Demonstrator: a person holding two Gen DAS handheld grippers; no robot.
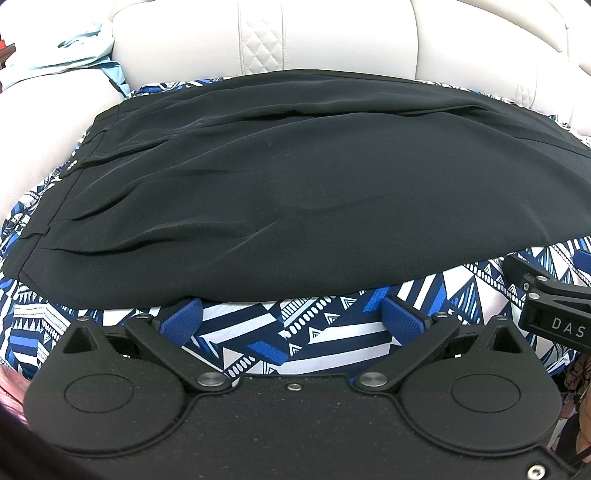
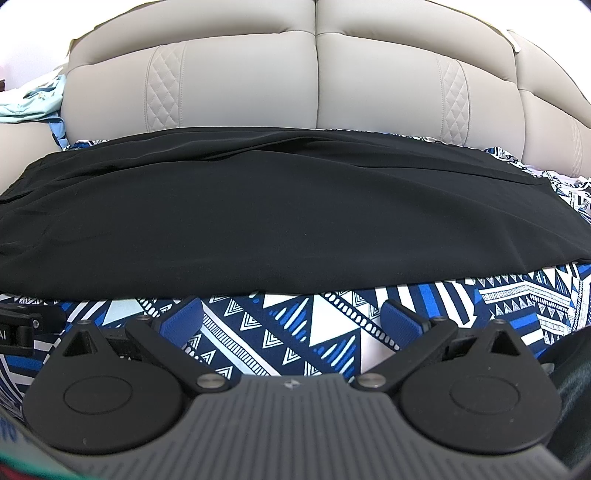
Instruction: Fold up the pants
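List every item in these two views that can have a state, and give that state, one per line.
Black pants: lying flat on the patterned cloth, some wrinkles, held by neither gripper.
Patterned cloth: spread under the pants.
Left gripper: open, empty.
Right gripper: open, empty.
Light blue garment: crumpled on the sofa.

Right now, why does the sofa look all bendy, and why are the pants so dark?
Left wrist view: the fisheye lens bows the cream leather sofa back, and the black pants still show soft creases. Right wrist view: the same bulge, but the pants look almost flat black, and the blue-and-white patterned cloth stays sharp.
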